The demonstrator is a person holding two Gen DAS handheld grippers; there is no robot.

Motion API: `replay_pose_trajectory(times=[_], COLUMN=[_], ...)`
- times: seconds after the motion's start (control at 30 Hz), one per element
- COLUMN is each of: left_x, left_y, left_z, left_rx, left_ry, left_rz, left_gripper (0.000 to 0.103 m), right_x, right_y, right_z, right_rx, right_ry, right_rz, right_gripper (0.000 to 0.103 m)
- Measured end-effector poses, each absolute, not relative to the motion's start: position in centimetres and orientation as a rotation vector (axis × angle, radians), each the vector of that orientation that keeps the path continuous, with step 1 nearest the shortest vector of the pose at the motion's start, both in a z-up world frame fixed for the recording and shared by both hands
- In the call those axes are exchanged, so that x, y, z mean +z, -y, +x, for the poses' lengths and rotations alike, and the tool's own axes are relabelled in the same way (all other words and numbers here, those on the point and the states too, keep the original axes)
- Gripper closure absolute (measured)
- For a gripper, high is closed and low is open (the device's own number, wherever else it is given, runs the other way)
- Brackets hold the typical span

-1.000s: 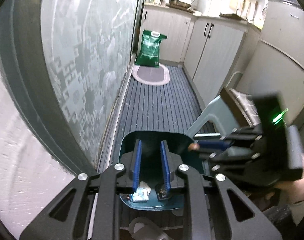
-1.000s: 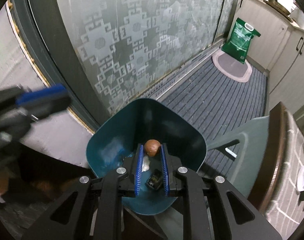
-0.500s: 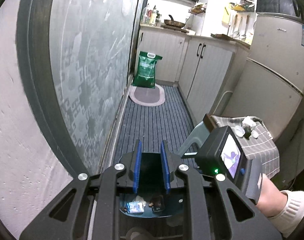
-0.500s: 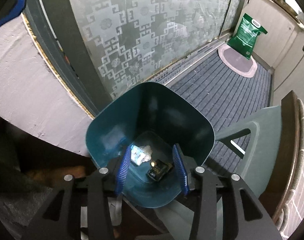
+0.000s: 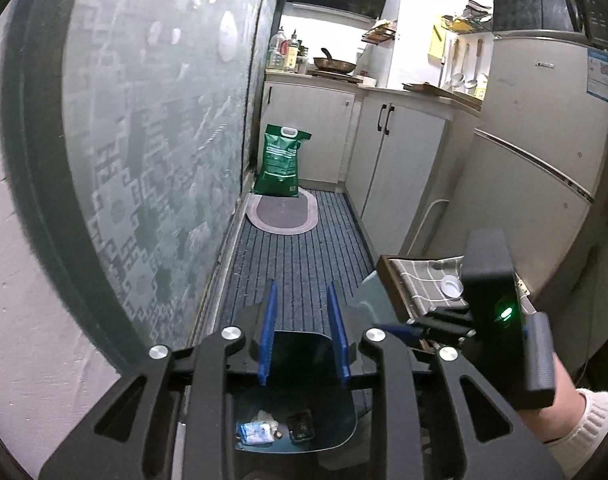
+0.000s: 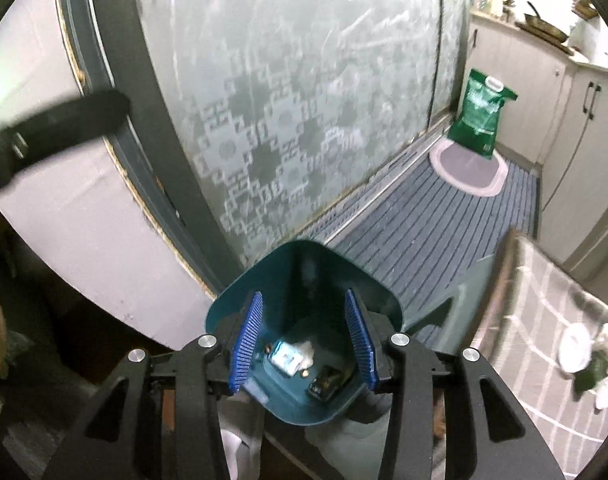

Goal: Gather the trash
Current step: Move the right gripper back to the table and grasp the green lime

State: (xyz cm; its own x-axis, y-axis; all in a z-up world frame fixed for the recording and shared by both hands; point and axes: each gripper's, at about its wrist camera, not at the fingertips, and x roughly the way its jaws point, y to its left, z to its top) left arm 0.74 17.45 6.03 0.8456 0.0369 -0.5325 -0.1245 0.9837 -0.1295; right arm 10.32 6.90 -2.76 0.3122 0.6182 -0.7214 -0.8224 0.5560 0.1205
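A teal bin [image 6: 304, 276] stands on the floor below both grippers. Inside lie a blue-white wrapper [image 6: 285, 358], a white crumpled scrap [image 6: 306, 348] and a dark packet [image 6: 326, 384]; the wrapper [image 5: 257, 432] and the packet [image 5: 301, 430] also show in the left wrist view. My right gripper [image 6: 301, 344] is open and empty over the bin mouth. My left gripper [image 5: 301, 336] is open and empty above the bin's [image 5: 304, 344] far wall. The right gripper's body [image 5: 488, 312] shows at the right in the left wrist view.
A frosted patterned glass door [image 6: 283, 120] runs along the left. A small table with a checked cloth [image 6: 544, 320] holding white caps and scraps [image 6: 576, 348] stands to the right. Beyond lie a striped floor mat [image 5: 299, 248], a green bag [image 5: 281, 164], cabinets [image 5: 400, 160] and a fridge [image 5: 536, 140].
My right gripper opened and the brown round thing it held is no longer seen. Both grippers rose from the bin; the left jaws opened wider.
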Motion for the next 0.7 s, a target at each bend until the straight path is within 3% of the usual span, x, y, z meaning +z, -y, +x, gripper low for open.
replay_pose_trajectory(times=[0.17, 0.7], left_x=[6.1, 4.8], left_y=[-15.3, -8.4], left_z=[1.9, 6.5], left_rx=[0.060, -0.029], left_ry=[-0.557, -0.599], left_rz=[-0.140, -0.072], left_gripper=[0.067, 0.060], right_x=[-1.9, -2.4], right_y=[-3.9, 6.7], right_z=[11.7, 16.7], right_rx=[0.929, 0.774], right_ry=[-0.783, -0.769], right_rz=[-0.242, -0.112], right_gripper=[0.060, 0.059])
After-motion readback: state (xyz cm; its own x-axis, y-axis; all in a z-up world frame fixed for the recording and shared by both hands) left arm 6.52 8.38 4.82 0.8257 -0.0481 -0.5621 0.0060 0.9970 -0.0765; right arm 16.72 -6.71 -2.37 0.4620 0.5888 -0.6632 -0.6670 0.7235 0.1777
